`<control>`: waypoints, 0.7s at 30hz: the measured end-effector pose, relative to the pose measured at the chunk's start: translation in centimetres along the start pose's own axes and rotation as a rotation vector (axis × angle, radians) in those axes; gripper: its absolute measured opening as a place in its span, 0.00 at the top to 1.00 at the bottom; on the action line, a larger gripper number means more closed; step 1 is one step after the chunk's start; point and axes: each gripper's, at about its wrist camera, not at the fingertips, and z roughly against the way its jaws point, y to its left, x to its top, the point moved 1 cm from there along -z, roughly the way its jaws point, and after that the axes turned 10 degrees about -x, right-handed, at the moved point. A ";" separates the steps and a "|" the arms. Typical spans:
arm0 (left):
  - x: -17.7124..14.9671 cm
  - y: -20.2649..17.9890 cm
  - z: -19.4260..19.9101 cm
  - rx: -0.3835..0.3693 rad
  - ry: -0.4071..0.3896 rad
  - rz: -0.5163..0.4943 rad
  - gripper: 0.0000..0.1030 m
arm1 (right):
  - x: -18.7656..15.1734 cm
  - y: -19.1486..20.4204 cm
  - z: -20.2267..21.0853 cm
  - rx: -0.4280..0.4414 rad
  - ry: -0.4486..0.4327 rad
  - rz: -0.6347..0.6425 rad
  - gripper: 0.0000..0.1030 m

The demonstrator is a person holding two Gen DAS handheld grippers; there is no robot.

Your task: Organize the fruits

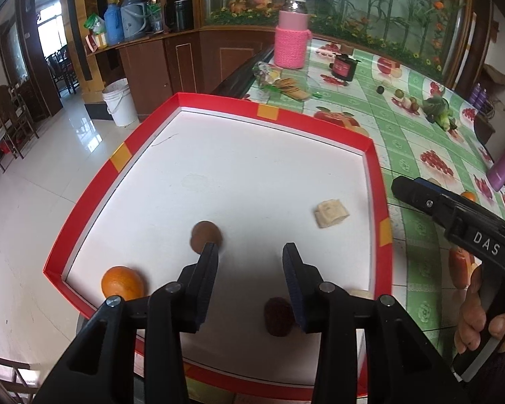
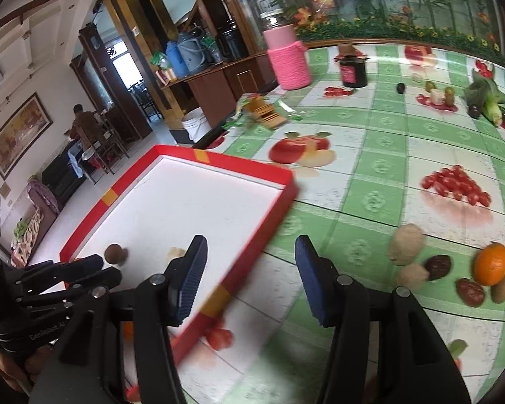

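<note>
In the left wrist view, the left gripper (image 1: 250, 252) sits at the bottom centre of the frame with its jaws spread wide and nothing between them, hanging over the white floor of a shallow red-rimmed cardboard tray (image 1: 375, 175). Inside the tray, a round brown fruit (image 1: 203, 232) lies just beyond the left fingertip, a round orange (image 1: 122, 284) rests in the lower-left corner, a dark red wrinkled fruit (image 1: 278, 316) shows low between the fingers, close to the right one, and a pale beige chunk (image 1: 331, 213) lies toward the right wall. The tray rests on a desk covered by a green-checked cloth printed with fruit (image 1: 410, 141). At the right edge a hand (image 1: 477, 323) grips the black handle of the other tool. In the right wrist view, the right gripper (image 2: 250, 256) fills the lower centre, jaws released and wide apart, gripping nothing, straddling the tray's right wall (image 2: 252, 252) with one finger above the tray and the other above the cloth. At lower right of the frame a cluster lies on the desk: a second orange (image 2: 491, 264), two pale beige lumps (image 2: 406, 244), two dark red fruits (image 2: 437, 267) and a small brown fruit (image 2: 501, 289), close together. The left gripper's black fingers (image 2: 84, 264) show at the lower left, near the brown fruit.
</note>
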 end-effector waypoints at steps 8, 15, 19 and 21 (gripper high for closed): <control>-0.1 -3.7 0.3 -0.036 0.000 -0.067 0.58 | -1.3 -5.5 1.5 -0.017 0.049 -0.023 0.45; -0.2 -7.1 -0.5 -0.077 0.022 -0.120 0.57 | -2.4 -8.3 1.3 -0.048 0.109 0.006 0.45; -0.4 -8.6 -1.2 -0.100 0.038 -0.142 0.57 | -2.5 -7.9 0.9 -0.047 0.114 0.025 0.45; -0.5 -9.1 -1.3 -0.110 0.043 -0.151 0.57 | -2.4 -7.8 0.7 -0.069 0.106 0.035 0.45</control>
